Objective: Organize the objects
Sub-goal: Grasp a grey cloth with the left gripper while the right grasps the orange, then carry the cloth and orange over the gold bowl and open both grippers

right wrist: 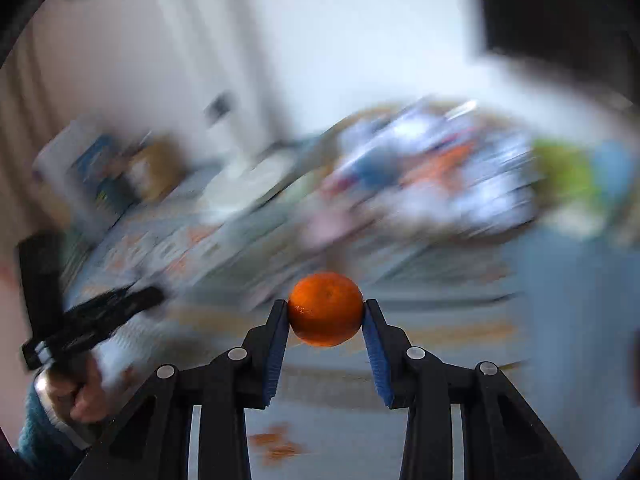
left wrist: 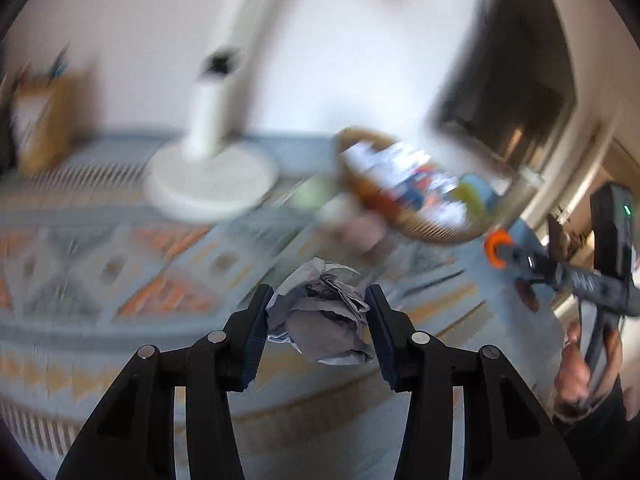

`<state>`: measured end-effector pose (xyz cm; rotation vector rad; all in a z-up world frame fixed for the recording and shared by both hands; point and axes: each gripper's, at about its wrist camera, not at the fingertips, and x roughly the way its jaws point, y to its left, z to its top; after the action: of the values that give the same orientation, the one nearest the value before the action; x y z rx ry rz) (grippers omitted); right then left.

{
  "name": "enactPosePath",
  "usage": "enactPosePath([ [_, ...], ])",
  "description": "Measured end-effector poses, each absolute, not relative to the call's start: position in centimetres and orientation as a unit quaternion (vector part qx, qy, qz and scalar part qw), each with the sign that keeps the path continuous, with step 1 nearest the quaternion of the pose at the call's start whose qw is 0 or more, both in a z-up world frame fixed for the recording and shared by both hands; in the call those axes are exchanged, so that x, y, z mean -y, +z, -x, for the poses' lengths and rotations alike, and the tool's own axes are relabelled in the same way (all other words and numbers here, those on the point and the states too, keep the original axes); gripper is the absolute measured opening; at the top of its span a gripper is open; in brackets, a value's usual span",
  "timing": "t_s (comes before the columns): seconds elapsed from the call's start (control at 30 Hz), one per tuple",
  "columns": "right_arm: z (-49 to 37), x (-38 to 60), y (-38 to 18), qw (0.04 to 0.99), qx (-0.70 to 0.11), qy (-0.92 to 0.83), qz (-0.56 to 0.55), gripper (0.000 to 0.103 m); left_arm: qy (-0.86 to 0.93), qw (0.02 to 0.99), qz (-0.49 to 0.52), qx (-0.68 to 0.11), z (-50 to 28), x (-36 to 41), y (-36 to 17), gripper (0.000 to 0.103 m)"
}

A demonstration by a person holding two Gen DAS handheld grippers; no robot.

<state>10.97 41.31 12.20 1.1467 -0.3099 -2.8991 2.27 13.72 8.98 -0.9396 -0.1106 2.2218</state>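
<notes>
**Soft paper in one grip, firm fruit in the other**

The left gripper (left wrist: pixel 318 312) had its jaws clamped on a crumpled paper wad (left wrist: pixel 320 316), held clear above the patterned worktop (left wrist: pixel 120 264). The wad looked very light and soft, likely to crush further under pressure, so a gentle hold across its bulk suited it. It was a lumpy ball, slightly taller than wide, with no clear direction to point.

The right gripper (right wrist: pixel 326 312) was closed on a mandarin (right wrist: pixel 326 309), pads pressing its opposite sides at the widest girth. The fruit seemed firm but bruisable, with smooth skin that could slip. Nearly round, it had no long axis; its dimple faced the camera. A filled basket (left wrist: pixel 408 224) stood beyond, blurred.
</notes>
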Motion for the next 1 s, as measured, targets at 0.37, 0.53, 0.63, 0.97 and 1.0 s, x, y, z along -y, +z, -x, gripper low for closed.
enactPosePath([
  [0.37, -4.0, -53.0, 14.8, -0.101, 0.222, -0.912, -0.331, 0.04, 0.865, 0.378, 0.33, -0.016, 3.9, -30.3, 13.7, 0.058],
  [0.53, -3.2, -54.2, 13.5, -0.102, 0.212, -0.907, -0.348, 0.081, 0.866, 0.373, 0.334, -0.016, 4.6, -29.3, 14.1, 0.077],
  [0.63, -6.0, -53.6, 13.4, -0.064, 0.223, -0.911, -0.341, 0.081, 0.875, 0.362, 0.322, -0.011, 3.3, -24.2, 15.2, 0.078],
  [0.97, -12.0, -44.3, 8.5, 0.051, 0.219, -0.902, -0.369, 0.091, 0.85, 0.336, 0.404, -0.039, -0.5, -16.1, 8.9, 0.098],
  [1.0, -11.8, -44.0, 7.7, 0.053, 0.221, -0.899, -0.374, 0.091, 0.844, 0.341, 0.412, -0.043, -0.6, -16.8, 7.9, 0.098],
])
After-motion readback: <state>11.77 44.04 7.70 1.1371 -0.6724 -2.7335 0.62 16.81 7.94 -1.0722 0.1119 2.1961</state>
